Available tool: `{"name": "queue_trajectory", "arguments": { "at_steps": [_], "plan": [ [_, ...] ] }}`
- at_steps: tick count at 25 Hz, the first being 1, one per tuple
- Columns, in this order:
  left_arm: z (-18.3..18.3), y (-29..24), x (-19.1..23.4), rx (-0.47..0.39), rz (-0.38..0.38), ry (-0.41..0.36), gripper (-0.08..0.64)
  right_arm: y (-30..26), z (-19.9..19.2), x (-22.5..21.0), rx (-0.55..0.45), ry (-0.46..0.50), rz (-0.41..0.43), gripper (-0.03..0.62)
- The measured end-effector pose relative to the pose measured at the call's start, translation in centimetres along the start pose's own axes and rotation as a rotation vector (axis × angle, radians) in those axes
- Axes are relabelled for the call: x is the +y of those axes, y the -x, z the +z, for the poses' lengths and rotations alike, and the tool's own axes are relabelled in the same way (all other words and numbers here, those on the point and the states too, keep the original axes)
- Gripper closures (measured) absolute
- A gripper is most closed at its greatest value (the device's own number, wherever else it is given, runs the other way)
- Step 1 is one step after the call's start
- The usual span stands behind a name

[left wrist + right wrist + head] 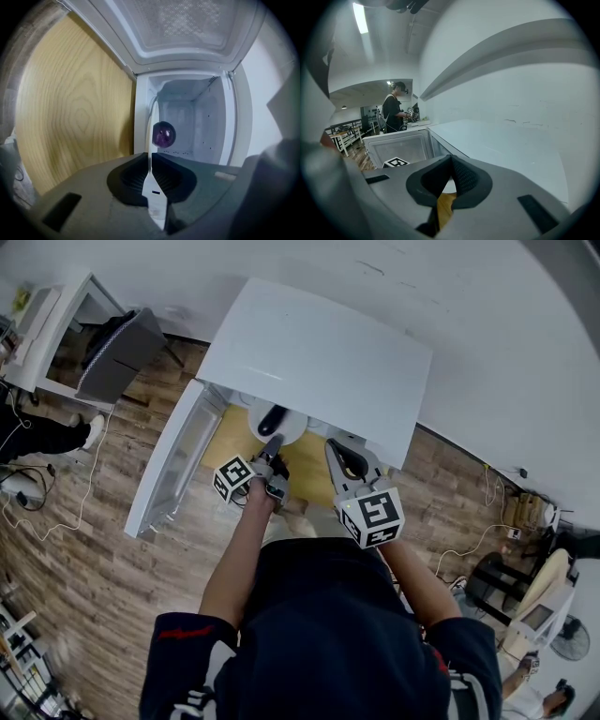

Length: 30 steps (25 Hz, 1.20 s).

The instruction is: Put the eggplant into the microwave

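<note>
Left gripper (151, 161) is clamped on the rim of the white plate (155, 199) carrying the eggplant (164, 133). The plate sits at the mouth of the microwave (319, 362), door (173, 460) swung wide, roughly half under the top edge in the head view. Right gripper (450, 159) has jaws together on nothing, parked just beside over the wooden table (307, 463). My read: not done yet, I need to slide the plate fully in, let go and back out.
</note>
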<state>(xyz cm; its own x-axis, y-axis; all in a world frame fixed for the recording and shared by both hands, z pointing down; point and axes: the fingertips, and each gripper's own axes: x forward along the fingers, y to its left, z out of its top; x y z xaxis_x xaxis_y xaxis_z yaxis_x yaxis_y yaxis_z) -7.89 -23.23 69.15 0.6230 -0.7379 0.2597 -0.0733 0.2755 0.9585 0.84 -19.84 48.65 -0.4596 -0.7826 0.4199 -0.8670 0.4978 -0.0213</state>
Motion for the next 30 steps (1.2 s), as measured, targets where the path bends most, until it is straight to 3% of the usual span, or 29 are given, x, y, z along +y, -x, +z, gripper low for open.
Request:
{"name": "queue_trajectory", "arguments": {
  "at_steps": [12,30],
  "plan": [
    [0.2,-2.2,-0.2,0.01,0.009,-0.035,0.529,0.1,-0.5,-0.1,0.009,-0.005,-0.001,0.58],
    [-0.3,-2.7,-0.8,0.084,-0.029,-0.094,0.396,0.0,-0.6,0.2,0.013,0.002,0.009,0.58]
  ]
}}
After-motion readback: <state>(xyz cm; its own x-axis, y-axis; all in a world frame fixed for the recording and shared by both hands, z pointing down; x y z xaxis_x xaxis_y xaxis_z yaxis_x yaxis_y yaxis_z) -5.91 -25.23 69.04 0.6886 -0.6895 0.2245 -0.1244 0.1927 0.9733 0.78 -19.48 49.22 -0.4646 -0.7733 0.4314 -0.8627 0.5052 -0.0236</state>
